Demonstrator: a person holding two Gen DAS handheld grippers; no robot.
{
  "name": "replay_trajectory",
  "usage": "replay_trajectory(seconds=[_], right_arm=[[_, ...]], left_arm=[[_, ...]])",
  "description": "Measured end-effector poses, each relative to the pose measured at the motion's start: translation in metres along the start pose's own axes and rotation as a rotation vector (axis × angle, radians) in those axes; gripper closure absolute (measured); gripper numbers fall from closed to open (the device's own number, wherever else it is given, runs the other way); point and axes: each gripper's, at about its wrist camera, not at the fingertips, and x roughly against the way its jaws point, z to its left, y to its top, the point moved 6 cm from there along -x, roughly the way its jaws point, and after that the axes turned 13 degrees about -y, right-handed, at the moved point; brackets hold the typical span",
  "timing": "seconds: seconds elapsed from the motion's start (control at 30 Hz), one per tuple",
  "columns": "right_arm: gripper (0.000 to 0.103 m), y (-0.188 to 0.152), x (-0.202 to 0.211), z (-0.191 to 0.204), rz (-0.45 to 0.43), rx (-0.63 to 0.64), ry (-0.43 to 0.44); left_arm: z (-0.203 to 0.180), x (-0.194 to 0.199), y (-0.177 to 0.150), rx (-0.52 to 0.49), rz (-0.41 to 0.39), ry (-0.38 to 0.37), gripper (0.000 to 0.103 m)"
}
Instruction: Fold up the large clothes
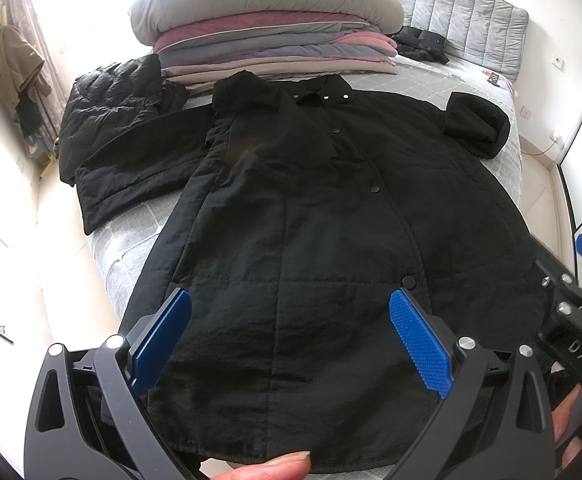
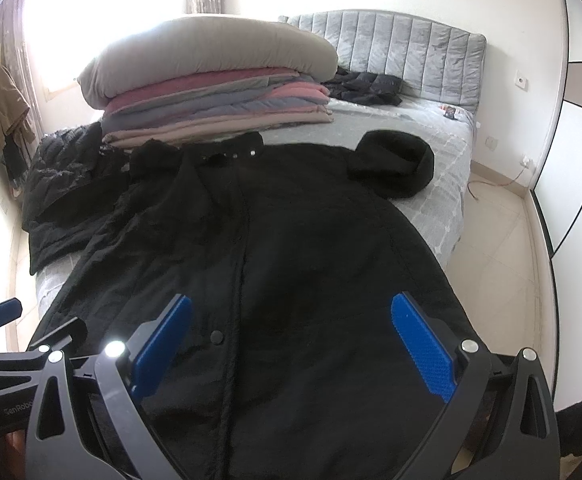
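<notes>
Both the left tool [image 1: 291, 334] and right tool [image 2: 291, 336] gaped wide, empty, above the long black quilted coat [image 1: 331, 208]; each should pinch a hem corner squarely before folding.

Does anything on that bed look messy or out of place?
Mostly tidy. The black coat lies flat, but one sleeve is bunched up by the collar while the other stretches out over a crumpled puffer jacket.
</notes>
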Motion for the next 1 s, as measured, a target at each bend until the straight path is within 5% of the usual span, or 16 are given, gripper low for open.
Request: replay_trajectory(seconds=[0.17,0.4,0.57,0.63,0.8,1.0], right_arm=[[0.007,0.022,0.004,-0.03,-0.149,-0.041,0.024],[0.007,0.067,-0.059,-0.111,-0.052,-0.139,-0.003],[0.007,0.093,-0.137,-0.174,0.103,-0.311,0.141],[0.007,0.099,-0.171,-0.194,0.15,-0.351,0.089],[0.007,0.128,-0.218,-0.181,0.104,-0.135,-0.078],[0.007,0.19,-0.279,-0.119,-0.059,0.356,-0.35]], left_arm=[[-0.001,-0.002,0.004,-0.003,-0.008,-0.001,0.007],[-0.001,-0.011,0.011,-0.003,-0.024,-0.006,0.007],[0.003,-0.027,0.015,0.022,-0.015,-0.033,0.007],[0.004,-0.033,0.017,0.026,-0.017,-0.027,0.007],[0.008,-0.052,0.024,0.028,-0.016,-0.024,0.007],[0.017,-0.071,0.033,0.034,-0.009,-0.044,0.007]])
